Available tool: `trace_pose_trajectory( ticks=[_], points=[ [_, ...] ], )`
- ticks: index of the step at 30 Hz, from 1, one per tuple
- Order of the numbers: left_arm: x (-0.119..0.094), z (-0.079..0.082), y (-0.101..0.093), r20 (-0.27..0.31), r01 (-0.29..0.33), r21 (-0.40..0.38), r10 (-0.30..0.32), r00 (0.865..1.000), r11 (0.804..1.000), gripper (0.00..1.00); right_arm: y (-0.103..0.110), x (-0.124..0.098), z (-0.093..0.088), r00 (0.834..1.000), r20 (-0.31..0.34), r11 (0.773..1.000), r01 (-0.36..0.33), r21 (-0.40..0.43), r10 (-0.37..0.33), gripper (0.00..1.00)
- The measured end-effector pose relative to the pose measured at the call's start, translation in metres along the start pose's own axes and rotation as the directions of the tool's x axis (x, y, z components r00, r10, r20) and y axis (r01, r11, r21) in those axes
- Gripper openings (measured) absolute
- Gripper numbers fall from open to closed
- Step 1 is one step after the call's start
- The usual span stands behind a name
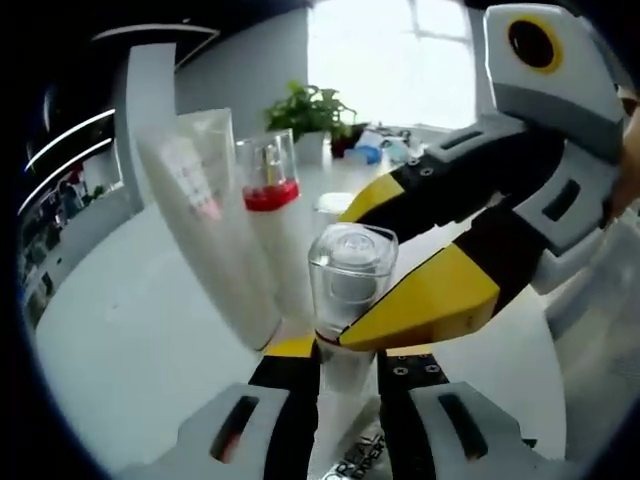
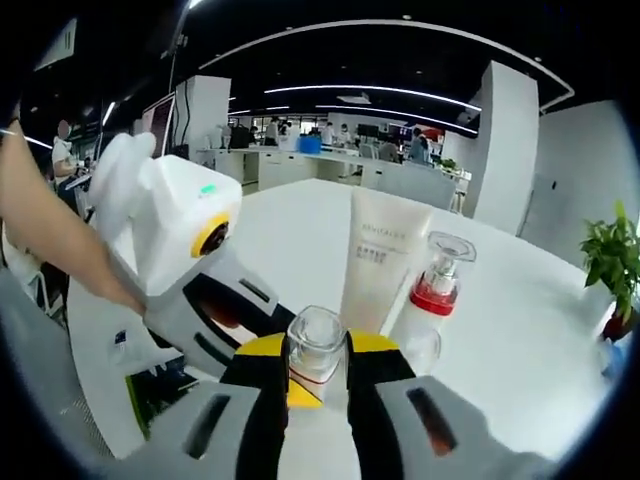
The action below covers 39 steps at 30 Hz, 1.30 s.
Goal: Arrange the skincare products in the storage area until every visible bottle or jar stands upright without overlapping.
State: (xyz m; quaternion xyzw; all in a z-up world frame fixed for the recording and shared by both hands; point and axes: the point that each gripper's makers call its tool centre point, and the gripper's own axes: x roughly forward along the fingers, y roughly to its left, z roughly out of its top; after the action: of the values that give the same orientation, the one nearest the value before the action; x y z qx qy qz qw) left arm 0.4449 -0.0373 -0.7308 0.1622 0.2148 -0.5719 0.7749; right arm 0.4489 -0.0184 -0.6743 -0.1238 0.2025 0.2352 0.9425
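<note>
So both grippers are clamped on the same clear-capped bottle [image 1: 350, 275], dead centre of each view. Left gripper [image 1: 345, 375] holds its lower body, right gripper [image 2: 317, 375] pinches just under the cap. Behind it stand a white tube [image 2: 383, 255] and a red-collared pump bottle [image 2: 437, 285] on the white table [image 2: 520, 330].

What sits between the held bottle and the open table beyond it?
The tube and the red-collared pump bottle stand right behind the clear-capped bottle, which both the right gripper and the left gripper are shut on. The table to either side of them looks free.
</note>
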Motion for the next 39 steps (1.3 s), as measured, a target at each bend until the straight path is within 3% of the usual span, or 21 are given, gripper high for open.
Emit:
trace_pose_trajectory(
  ticks=[24,39],
  points=[
    [0.007,-0.002,0.009,0.022,-0.003,-0.015,0.003,1.0,1.0,0.18,-0.004,0.008,0.001,0.999,0.029,1.0,-0.022,0.015,0.021,0.21],
    [0.015,0.002,0.008,0.024,0.001,-0.021,0.0,1.0,1.0,0.17,-0.02,-0.013,0.024,0.996,0.089,0.998,0.034,-0.048,-0.03,0.29]
  ],
)
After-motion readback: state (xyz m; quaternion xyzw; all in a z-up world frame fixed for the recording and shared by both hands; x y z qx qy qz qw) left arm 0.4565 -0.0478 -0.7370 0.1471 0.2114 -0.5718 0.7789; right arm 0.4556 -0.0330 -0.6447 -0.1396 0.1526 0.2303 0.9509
